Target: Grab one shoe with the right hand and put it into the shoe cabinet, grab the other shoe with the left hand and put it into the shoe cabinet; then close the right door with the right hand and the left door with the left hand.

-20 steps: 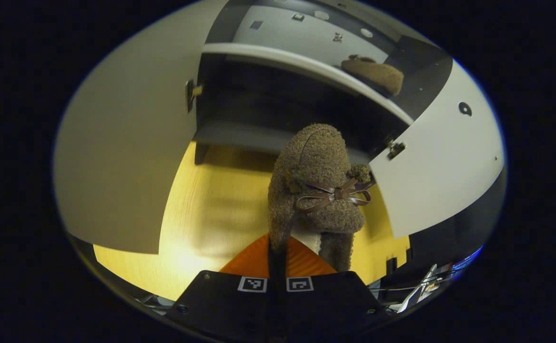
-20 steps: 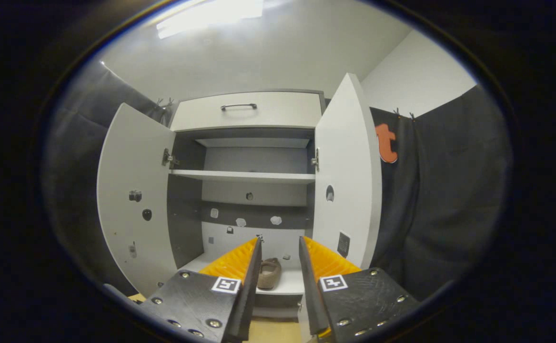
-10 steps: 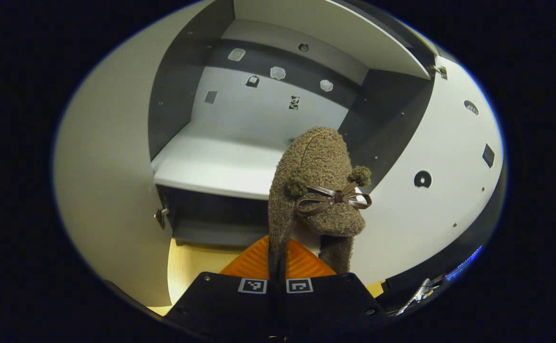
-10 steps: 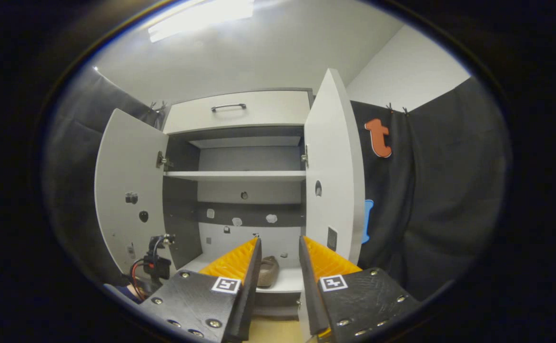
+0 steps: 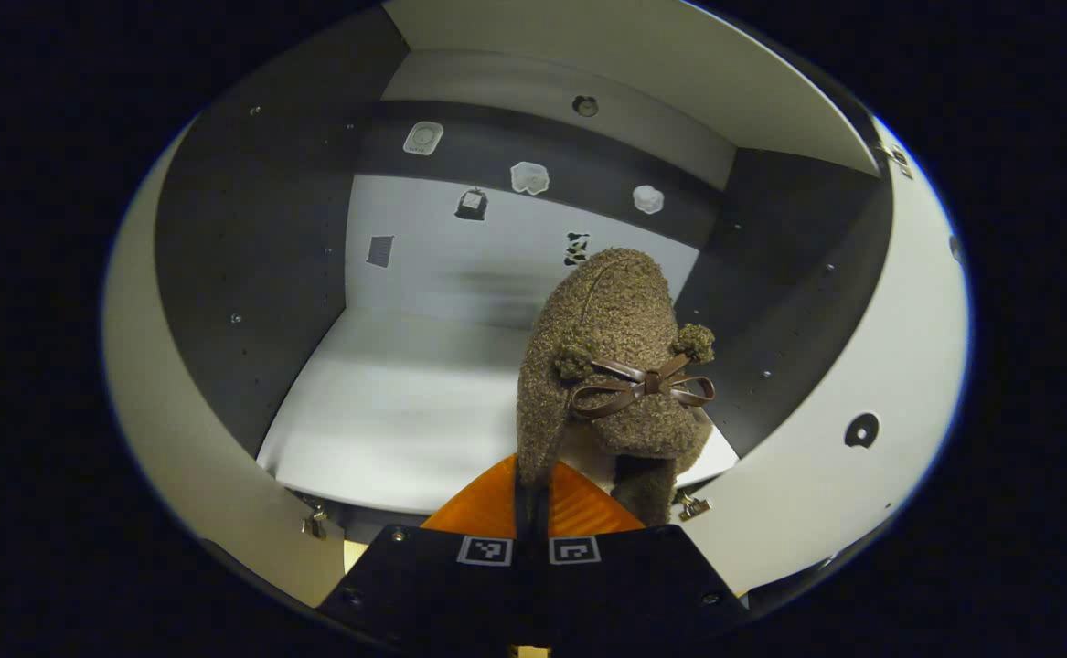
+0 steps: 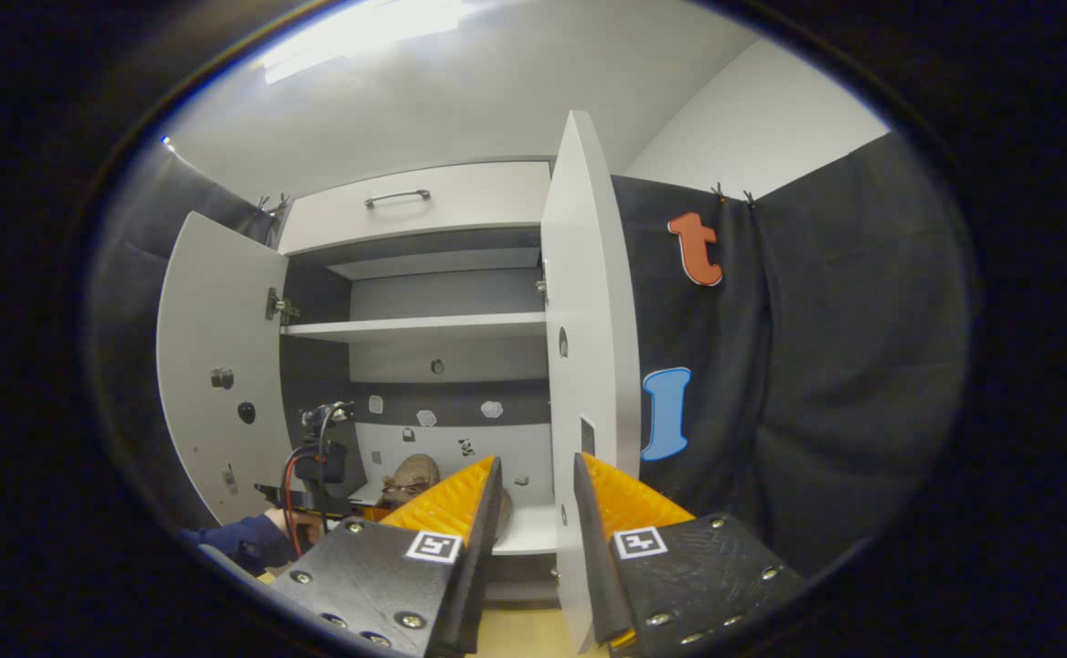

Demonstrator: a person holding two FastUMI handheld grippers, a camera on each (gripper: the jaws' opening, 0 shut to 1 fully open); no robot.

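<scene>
Boucle-fuzzy and brown, the shoe (image 5: pixel 608 366) hangs pinched at its collar in my left gripper (image 5: pixel 533 493), jaws nearly together on the fabric, toe pointing into the shoe cabinet (image 5: pixel 250 274) above the lower shelf (image 5: pixel 387 429). I'd carry it deeper and lower before letting go, so the soft upper settles flat beside its mate. Smooth white doors flank me. My right gripper (image 6: pixel 533 512) holds nothing, jaws slightly parted, near the right door (image 6: pixel 583 366).
</scene>
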